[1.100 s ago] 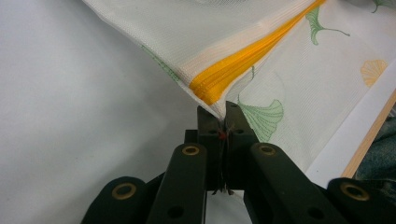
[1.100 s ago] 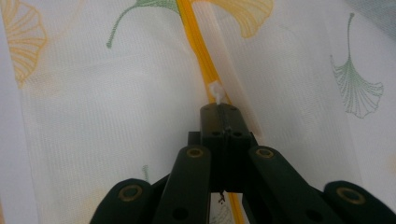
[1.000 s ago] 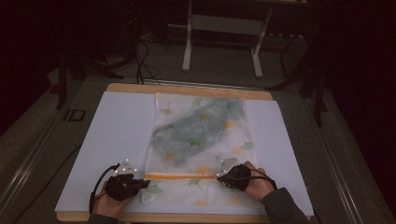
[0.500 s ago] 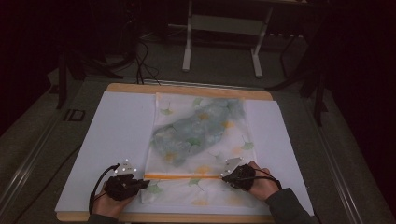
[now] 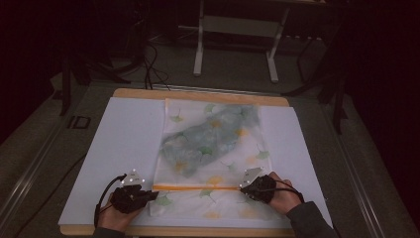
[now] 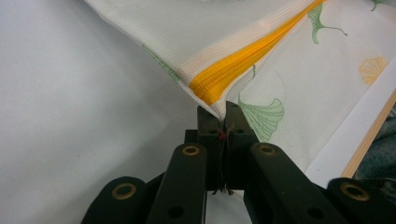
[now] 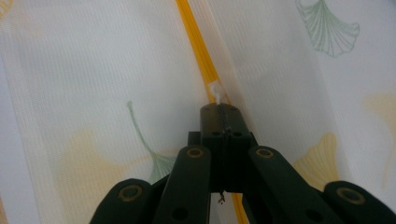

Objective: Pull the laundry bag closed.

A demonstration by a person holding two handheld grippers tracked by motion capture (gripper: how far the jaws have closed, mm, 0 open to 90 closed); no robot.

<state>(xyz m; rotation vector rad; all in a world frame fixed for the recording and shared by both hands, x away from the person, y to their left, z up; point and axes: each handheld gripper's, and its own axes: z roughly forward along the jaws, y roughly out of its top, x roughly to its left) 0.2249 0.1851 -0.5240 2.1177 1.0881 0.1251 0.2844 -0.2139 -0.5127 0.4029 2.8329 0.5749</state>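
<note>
A white mesh bag [image 5: 257, 148] printed with green and yellow leaves lies on the white sheet [image 5: 124, 144], with a blue-green garment [image 5: 210, 136] showing through it. An orange zipper [image 5: 198, 188] runs across its near end. My left gripper [image 5: 153, 195] is shut on the bag's corner [image 6: 212, 105] at the zipper's left end, and the cloth is pulled up there. My right gripper [image 5: 243, 186] is at the zipper's right end, shut on the small white zipper pull [image 7: 215, 93]. The orange zipper [image 7: 198, 46] runs away from its jaws.
The white sheet covers a wooden board [image 5: 198, 95] whose edge shows at the back and front. A metal stand [image 5: 237, 44] and cables [image 5: 148, 64] are on the dark floor beyond. Bare sheet lies on both sides of the bag.
My right gripper has slid a little to the right along the zipper, and the orange line reaches farther right. The left gripper has kept still on the corner.
</note>
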